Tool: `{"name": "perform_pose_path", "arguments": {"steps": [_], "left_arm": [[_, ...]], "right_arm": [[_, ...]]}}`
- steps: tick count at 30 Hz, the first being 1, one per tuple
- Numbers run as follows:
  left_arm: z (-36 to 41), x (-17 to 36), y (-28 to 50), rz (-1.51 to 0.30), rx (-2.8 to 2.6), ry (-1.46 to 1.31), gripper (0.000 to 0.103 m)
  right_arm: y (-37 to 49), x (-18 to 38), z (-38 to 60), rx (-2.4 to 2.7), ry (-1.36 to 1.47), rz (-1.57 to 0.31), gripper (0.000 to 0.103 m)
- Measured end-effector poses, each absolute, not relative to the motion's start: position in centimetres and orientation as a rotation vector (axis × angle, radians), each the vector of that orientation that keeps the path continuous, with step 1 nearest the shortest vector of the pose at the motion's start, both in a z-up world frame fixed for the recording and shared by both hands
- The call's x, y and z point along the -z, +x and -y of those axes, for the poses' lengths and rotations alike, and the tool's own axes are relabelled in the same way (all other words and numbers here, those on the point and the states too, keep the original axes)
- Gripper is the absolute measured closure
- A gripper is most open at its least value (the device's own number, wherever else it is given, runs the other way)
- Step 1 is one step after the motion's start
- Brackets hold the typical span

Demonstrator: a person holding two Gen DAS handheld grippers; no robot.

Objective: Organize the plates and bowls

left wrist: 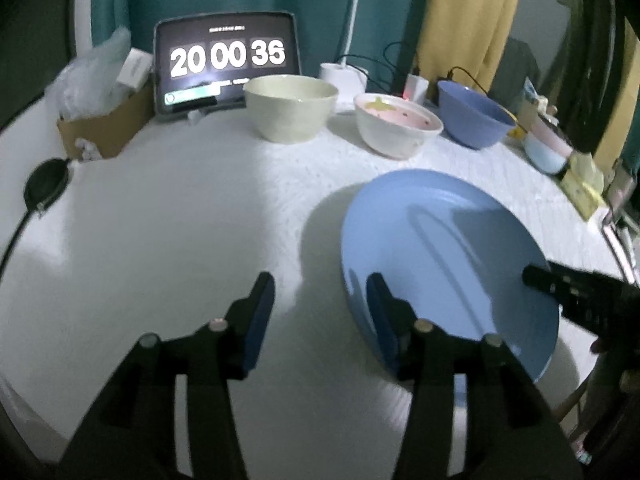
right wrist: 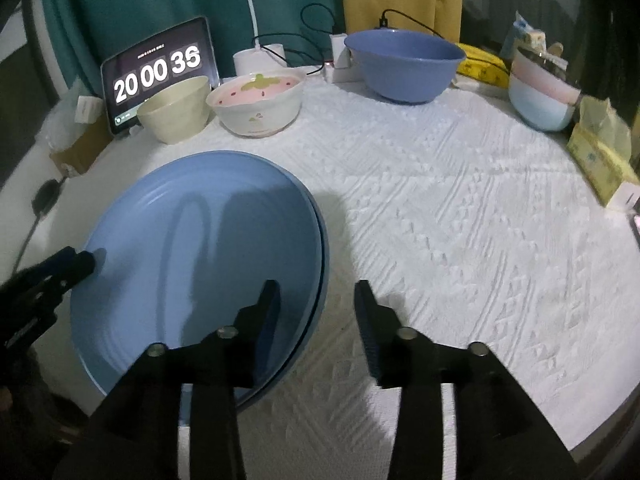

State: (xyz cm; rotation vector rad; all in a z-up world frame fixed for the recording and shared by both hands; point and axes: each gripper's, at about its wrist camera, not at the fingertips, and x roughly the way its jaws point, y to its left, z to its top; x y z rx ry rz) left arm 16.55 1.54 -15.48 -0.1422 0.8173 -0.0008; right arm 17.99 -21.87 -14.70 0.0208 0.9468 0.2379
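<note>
The blue plate (left wrist: 448, 256) lies flat on the white textured surface (right wrist: 460, 208), in front of the row of bowls. Both grippers stand part open with nothing gripped: the left gripper (left wrist: 320, 292) straddles the plate's left rim, one finger over the plate and one over bare cloth; the right gripper (right wrist: 316, 300) does the same at the opposite rim. Behind the plate sit a cream bowl (left wrist: 291, 107), a strawberry-pattern bowl (left wrist: 396, 124) and a blue bowl (left wrist: 472, 114). Only the right wrist view shows clearly a second rim edge under the plate and the stacked pink and pale-blue bowls (right wrist: 540, 92) beyond the blue bowl. A tablet clock (left wrist: 228, 62) stands behind the cream bowl.
</note>
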Motion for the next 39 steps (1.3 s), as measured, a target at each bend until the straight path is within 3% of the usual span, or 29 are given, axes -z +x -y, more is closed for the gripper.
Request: {"name": "perform_pose_path", "arguments": {"steps": [10,13,14,26,39], "left_arm": [[-0.8,17.5,18.3,-0.858,0.076,-0.174,0.048],[0.3,17.4,18.4,-0.851,0.109,-0.141,0.05],[0.6,17.2,18.4,-0.85,0.121,-0.131,0.055],[0.9,16.8,18.6,-0.858,0.107,-0.126,0.06],[-1.6,15.8,20.0,-0.823,0.036,-0.136,0.061]], "right_arm": [[18.4,15.4,21.8,-0.29,0.076,-0.959,0.056],[18.6,15.5,21.6,-0.312,0.095,-0.959,0.062],[18.6,15.5,21.5,-0.312,0.096,-0.958,0.062],[19.3,15.2,21.0,-0.29,0.072,-0.953,0.065],[22.4,14.1,18.2,-0.338,0.021,-0.917,0.066]]}}
